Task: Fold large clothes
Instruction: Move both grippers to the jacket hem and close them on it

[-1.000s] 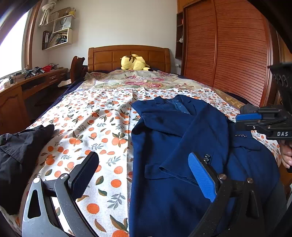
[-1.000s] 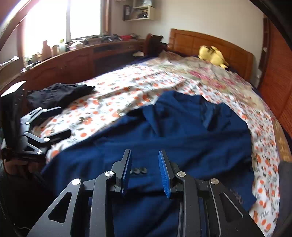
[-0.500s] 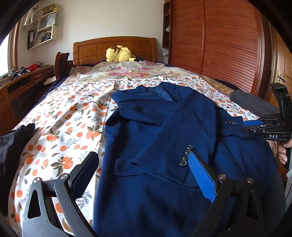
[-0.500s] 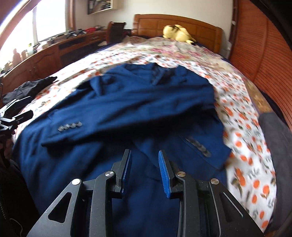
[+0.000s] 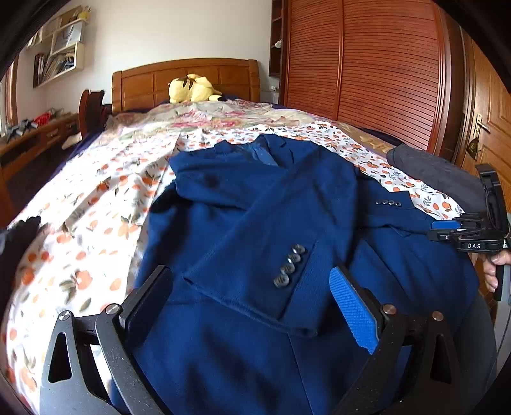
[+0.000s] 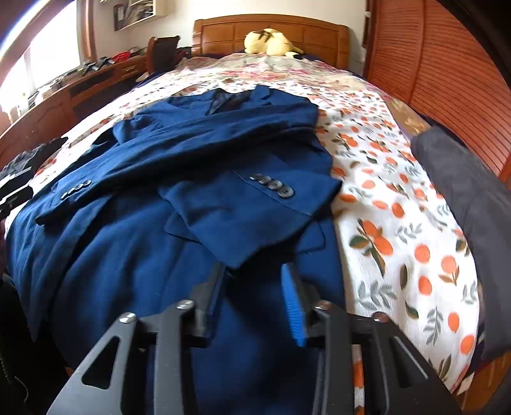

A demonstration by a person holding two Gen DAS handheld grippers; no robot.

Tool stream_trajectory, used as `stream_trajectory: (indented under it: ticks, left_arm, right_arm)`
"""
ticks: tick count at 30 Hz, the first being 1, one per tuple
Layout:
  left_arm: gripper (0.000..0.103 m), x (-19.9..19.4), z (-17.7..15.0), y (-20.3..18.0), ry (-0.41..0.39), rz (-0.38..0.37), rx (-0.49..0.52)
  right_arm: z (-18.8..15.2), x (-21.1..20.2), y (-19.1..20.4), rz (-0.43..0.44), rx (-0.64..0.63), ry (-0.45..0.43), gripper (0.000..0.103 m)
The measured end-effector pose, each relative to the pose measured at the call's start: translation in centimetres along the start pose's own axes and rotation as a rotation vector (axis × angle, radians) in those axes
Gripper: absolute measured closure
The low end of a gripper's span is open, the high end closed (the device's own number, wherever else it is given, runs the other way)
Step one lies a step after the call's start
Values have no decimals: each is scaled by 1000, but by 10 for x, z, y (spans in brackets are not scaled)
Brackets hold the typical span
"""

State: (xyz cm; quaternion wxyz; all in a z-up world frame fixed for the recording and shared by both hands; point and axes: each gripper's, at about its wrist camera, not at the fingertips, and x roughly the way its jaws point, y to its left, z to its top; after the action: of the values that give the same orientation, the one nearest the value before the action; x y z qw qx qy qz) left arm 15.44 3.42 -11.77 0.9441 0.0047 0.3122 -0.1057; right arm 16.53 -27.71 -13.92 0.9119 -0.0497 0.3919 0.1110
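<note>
Sunlit bedroom, wooden wardrobe and headboard point(image 6: 271, 30) behind, and an orange-print bedsheet point(image 6: 392, 223) carrying the navy blue woven suit jacket point(image 6: 179, 223), lying flat with both sleeves crossed. It's looking heavyish, soft yet structured; the hem corners seem the best hold. Left gripper point(image 5: 252, 306) is hovering wide open and empty; right gripper point(image 6: 252, 293) is opening, nothing pinched between its pads.

Right tool point(image 6: 252, 293) over lower part of navy jacket point(image 6: 179, 223), jaws opening, nothing pinched between them. Jacket flat on orange-print bedsheet point(image 6: 399, 230), both sleeves folded across front. Yellow plush toy point(image 6: 271, 41) by headboard point(image 6: 271, 28). Grey garment point(image 6: 469, 198) at right edge.
</note>
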Motion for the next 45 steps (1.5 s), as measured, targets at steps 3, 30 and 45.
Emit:
stream_trajectory:
  ticks: [3, 30, 45]
  left_arm:
    - [9, -4, -6, -2, 13, 25, -10]
    - [51, -55, -55, 65, 175, 180, -84]
    - [70, -49, -69, 66, 241, 190, -100]
  right_arm:
    - [-4, -6, -4, 8, 10, -10, 52]
    - [-48, -44, -54, 51, 53, 42, 47]
    - [-62, -52, -56, 155, 19, 19, 77]
